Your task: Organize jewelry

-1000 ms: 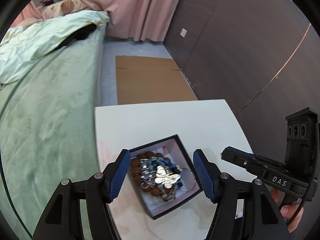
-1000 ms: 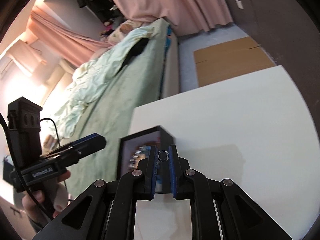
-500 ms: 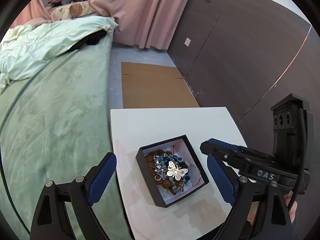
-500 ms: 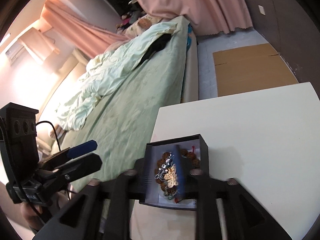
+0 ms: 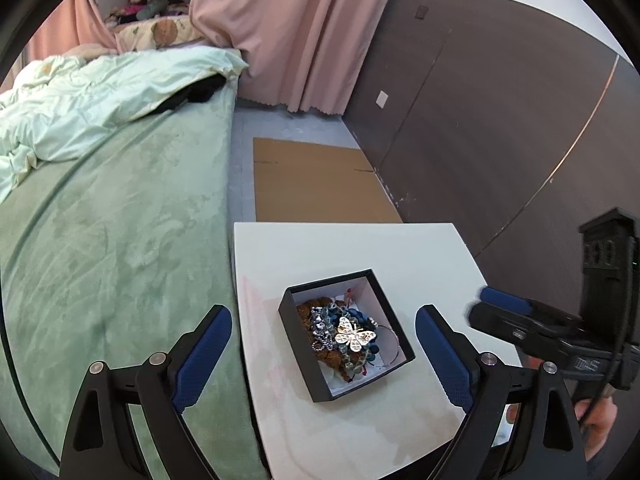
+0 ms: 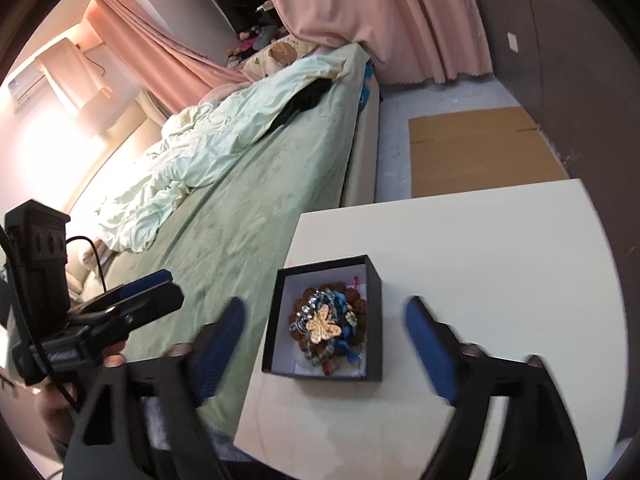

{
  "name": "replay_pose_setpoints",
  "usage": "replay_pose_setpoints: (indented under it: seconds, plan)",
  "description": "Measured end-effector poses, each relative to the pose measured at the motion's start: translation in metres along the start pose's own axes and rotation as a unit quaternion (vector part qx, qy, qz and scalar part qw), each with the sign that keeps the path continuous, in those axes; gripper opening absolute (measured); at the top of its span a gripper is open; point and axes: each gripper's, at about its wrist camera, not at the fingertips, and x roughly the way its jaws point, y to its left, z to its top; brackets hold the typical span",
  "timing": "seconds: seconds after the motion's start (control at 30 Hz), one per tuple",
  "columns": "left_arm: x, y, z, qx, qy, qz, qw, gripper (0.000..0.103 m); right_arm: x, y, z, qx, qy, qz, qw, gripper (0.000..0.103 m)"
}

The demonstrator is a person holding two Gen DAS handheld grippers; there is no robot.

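Observation:
A black square box [image 5: 297,343] with a white inside stands on the small white table [image 5: 360,248]. It holds a pile of jewelry [image 5: 344,334]: brown beads, blue beads, a sparkly chain and a gold butterfly piece [image 5: 355,338]. The box [image 6: 374,320] and the butterfly [image 6: 322,326] also show in the right wrist view. My left gripper [image 5: 323,354] is open and empty, raised above and in front of the box. My right gripper [image 6: 326,344] is open and empty, also raised in front of the box. Each gripper shows in the other's view, the right [image 5: 532,320] and the left [image 6: 120,308].
A bed with a green cover [image 5: 112,240] and a pale duvet [image 6: 224,140] runs along the table's left edge. A flat cardboard sheet [image 5: 316,184] lies on the floor beyond the table. A dark wall panel [image 5: 500,120] is at the right.
My right gripper was shut on a small ring over the box; it has opened and drawn back. My left gripper has opened wider and pulled up and away from the box.

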Motion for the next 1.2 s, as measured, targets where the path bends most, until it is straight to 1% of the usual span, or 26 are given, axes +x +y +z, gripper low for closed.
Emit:
replay_pose_setpoints:
  seconds: [0.1,0.23,0.43,0.6,0.7,0.87,0.97,1.1,1.2]
  plan:
    - [-0.010,-0.007,-0.003,-0.005,-0.019,-0.007,0.9998,0.103,-0.019,-0.003,-0.007,0.002,-0.011,-0.006,1.000,0.093]
    - [-0.019,-0.017,-0.008,-0.015,-0.036,-0.014,0.9991,0.103,-0.036,-0.009,-0.019,0.003,-0.011,-0.033,0.999,0.093]
    - [-0.029,-0.036,-0.019,0.004,-0.049,-0.007,0.9987,0.103,-0.054,-0.018,-0.032,-0.005,-0.007,-0.051,0.999,0.093]
    - [-0.034,-0.052,-0.028,0.032,-0.045,-0.004,0.9985,0.103,-0.075,-0.030,-0.043,0.006,-0.018,-0.060,0.998,0.093]
    - [-0.037,-0.058,-0.033,0.041,-0.041,-0.002,0.9983,0.103,-0.083,-0.036,-0.046,0.013,-0.016,-0.068,0.997,0.093]
    - [-0.047,-0.067,-0.038,0.052,-0.041,0.011,0.9977,0.103,-0.100,-0.039,-0.048,0.026,-0.011,-0.088,0.996,0.093]
    - [-0.052,-0.072,-0.040,0.056,-0.039,0.016,0.9975,0.103,-0.110,-0.038,-0.048,0.035,-0.013,-0.085,0.996,0.093]
    - [-0.056,-0.080,-0.039,0.058,-0.039,0.020,0.9974,0.103,-0.124,-0.030,-0.046,0.030,-0.028,-0.090,0.995,0.093]
    - [-0.062,-0.086,-0.037,0.057,-0.047,0.022,0.9970,0.103,-0.129,-0.027,-0.045,0.030,-0.033,-0.091,0.995,0.093]
